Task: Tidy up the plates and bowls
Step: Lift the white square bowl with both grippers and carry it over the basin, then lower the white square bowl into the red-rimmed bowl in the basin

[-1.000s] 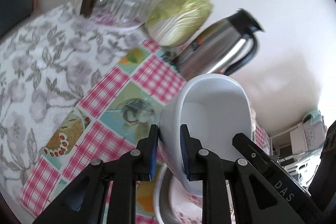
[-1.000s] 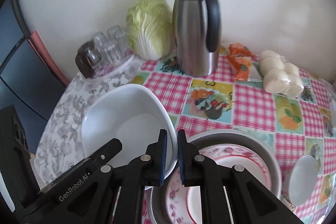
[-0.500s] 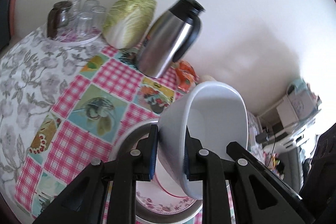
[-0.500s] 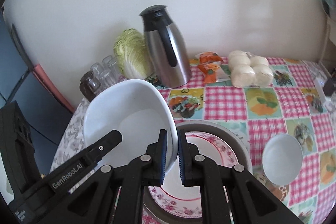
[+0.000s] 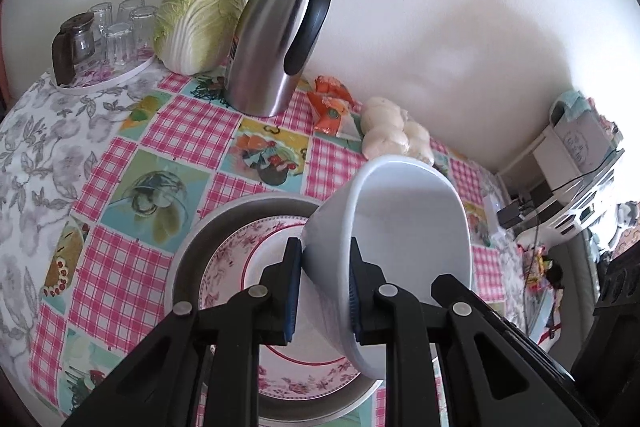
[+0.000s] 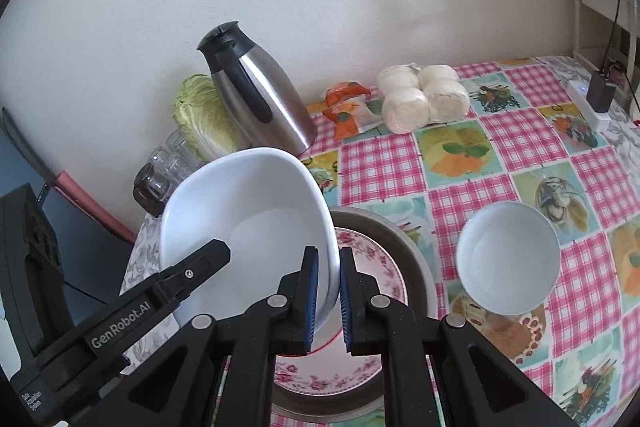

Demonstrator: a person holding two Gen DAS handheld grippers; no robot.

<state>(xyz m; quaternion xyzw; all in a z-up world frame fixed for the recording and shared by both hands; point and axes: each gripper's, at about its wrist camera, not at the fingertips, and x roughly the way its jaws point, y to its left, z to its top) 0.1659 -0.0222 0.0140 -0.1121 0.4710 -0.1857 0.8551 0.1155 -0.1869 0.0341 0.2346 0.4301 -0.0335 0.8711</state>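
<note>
A large white bowl (image 5: pixel 404 239) hangs in the air, tilted, held by both grippers on opposite sides of its rim. My left gripper (image 5: pixel 324 263) is shut on the near wall of the bowl. My right gripper (image 6: pixel 328 261) is shut on the rim of the same bowl (image 6: pixel 248 227). Below the bowl stands a grey metal basin (image 5: pixel 188 259) with a pink floral plate (image 5: pixel 236 259) lying in it. In the right wrist view the plate (image 6: pixel 372 263) shows to the right of the bowl. A small white bowl (image 6: pixel 508 259) stands on the tablecloth right of the basin (image 6: pixel 420 259).
Against the wall stand a steel jug (image 5: pixel 276 39), a cabbage (image 5: pixel 200 15) and a tray of glasses (image 5: pixel 104 35). An orange packet (image 6: pixel 344 103) and a bag of white buns (image 6: pixel 420 95) lie behind. A white power strip (image 6: pixel 588 103) sits far right.
Both grippers have carried the large bowl to the right across the table, from the floral cloth to above the basin with the plate. Both views have rolled. The grips are unchanged.
</note>
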